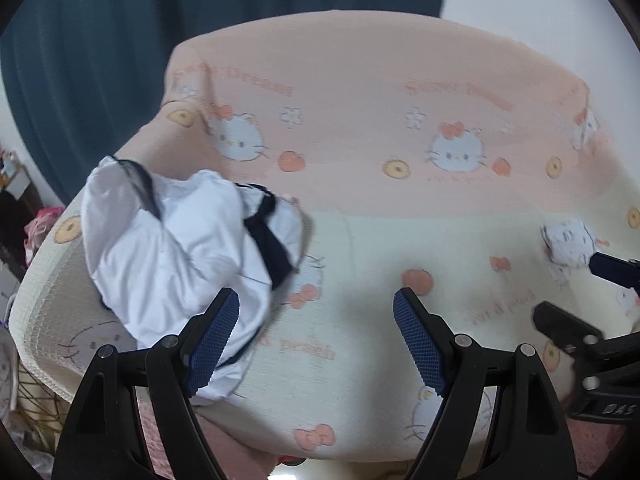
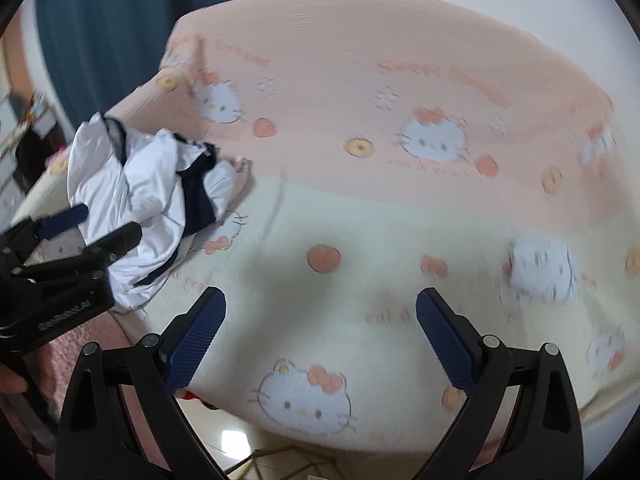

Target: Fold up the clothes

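Over the cat-print blanket (image 1: 360, 240), my left gripper (image 1: 316, 340) and right gripper (image 2: 320, 332) both hang wide open, empty; the crumpled white garment (image 1: 180, 256) lies bunched at the blanket's left edge.

- The crumpled garment (image 1: 176, 248) is white with dark navy trim and a navy band across it.
- The cover (image 1: 360, 220) over the desk is peach-pink on its far half and pale cream on its near half, printed with white cat faces wearing pink bows, pink peaches, yellow rings, small white flowers and pink lettering too blurred to read.
- The curtain (image 1: 200, 20) behind is dark teal.
- The left hand-held gripper (image 1: 316, 340) is black, with blue textured pads.
- The right hand-held gripper (image 2: 320, 336) has the same black frame and blue pads.
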### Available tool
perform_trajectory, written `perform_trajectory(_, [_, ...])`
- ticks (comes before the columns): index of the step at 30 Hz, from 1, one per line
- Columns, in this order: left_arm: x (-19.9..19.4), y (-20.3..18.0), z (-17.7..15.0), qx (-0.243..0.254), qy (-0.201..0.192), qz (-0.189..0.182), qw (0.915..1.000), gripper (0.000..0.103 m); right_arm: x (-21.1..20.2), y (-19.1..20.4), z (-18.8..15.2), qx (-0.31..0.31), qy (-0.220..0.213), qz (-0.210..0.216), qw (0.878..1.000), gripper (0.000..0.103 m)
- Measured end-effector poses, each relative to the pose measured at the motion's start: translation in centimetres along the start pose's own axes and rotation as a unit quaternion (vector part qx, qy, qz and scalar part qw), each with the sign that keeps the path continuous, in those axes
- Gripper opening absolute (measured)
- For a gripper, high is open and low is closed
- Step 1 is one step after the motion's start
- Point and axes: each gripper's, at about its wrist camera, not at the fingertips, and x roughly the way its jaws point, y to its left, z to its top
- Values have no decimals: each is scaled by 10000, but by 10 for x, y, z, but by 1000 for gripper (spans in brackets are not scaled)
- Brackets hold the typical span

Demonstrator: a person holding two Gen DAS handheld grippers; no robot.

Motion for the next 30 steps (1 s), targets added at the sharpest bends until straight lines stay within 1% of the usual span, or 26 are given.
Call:
perform_trajectory(5, [5, 36, 8, -265, -41, 195, 9994, 82, 28, 42, 27, -244, 110, 274, 9993, 97])
perform_trajectory(9, [11, 64, 14, -481, -54, 337, 9983, 82, 54, 77, 40, -446, 238, 411, 9979, 97])
perform_trajectory(17, [47, 111, 5, -980, 228, 395, 9941, 82, 104, 132, 55, -736, 546, 617, 9939, 97])
perform_trajectory(26, [88, 164, -4, -1537, 544, 458, 9856, 82, 154, 180, 73, -858, 662, 786, 9910, 97])
perform_trajectory(28, [97, 175, -7, -1656, 607, 460, 9833, 82, 166, 192, 75, -985, 662, 745, 9901, 96])
perform_trajectory(30, [108, 181, -11, -1760, 645, 423, 9814, 82, 177, 202, 78, -1050, 649, 802, 9891, 91])
